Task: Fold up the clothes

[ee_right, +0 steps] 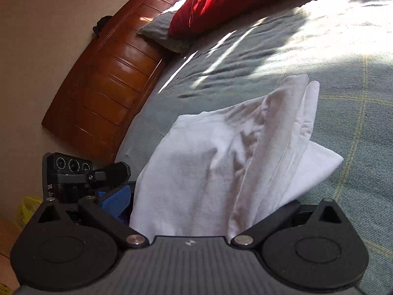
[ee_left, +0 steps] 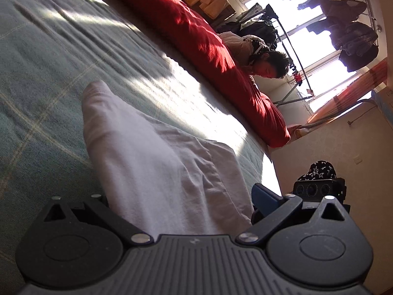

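Where sunlight falls in bands across the green bed cover [ee_left: 49,78], the left wrist view shows a white garment [ee_left: 157,167] lying bunched and creased, running from a narrow tip at about 11 o'clock down into the left tool [ee_left: 172,221]. The cloth covers that tool's fingers, so it seems clamped on the fabric, though the tips are hidden. A red duvet [ee_left: 208,39] lies toward 1 o'clock, a person's head just beyond it. The other tool's blue finger and camera show at 4 o'clock.

In the right wrist view the same white garment [ee_right: 221,162] is folded in loose layers, its points reaching toward 1 o'clock over the bed cover [ee_right: 343,98]. It runs straight into the right tool [ee_right: 189,226], which looks closed on it; the fingertips are buried. A wooden headboard [ee_right: 110,78] stands at 10 o'clock.
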`<state>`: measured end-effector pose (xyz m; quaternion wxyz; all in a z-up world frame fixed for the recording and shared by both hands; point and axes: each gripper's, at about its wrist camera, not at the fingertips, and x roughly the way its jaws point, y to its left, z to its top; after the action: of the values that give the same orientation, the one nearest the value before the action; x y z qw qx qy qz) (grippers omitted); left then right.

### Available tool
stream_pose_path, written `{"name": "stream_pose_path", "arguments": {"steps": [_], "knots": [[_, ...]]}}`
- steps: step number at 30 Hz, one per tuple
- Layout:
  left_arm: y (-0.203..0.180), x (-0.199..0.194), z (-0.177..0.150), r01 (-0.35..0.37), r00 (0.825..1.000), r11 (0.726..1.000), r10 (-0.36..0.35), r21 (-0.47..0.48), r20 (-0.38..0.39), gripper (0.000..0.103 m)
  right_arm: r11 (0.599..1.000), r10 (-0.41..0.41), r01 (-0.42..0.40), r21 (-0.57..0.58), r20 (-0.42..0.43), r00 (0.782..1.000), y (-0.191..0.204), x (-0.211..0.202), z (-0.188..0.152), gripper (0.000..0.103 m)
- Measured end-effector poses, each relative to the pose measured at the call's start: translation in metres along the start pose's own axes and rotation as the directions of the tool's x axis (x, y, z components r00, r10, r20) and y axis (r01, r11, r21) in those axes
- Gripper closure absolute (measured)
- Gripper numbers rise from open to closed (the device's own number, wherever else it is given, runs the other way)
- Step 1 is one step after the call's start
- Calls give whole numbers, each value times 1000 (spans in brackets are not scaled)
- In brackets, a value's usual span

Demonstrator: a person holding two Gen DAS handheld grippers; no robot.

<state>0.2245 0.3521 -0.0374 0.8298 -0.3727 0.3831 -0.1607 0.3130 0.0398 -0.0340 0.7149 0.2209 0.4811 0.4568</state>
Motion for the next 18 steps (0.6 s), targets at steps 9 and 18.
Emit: {"name": "stream_pose_path", "arguments": {"steps": [9, 18], "knots": [[64, -19, 71, -131, 990, 991, 133, -38, 51, 4, 994, 7, -13, -112, -59, 998, 23, 111, 51, 0], [103, -16, 119, -224, 971, 972, 229, -73, 73, 4, 981, 1, -9, -192, -42, 999, 33, 169, 61, 0]]}}
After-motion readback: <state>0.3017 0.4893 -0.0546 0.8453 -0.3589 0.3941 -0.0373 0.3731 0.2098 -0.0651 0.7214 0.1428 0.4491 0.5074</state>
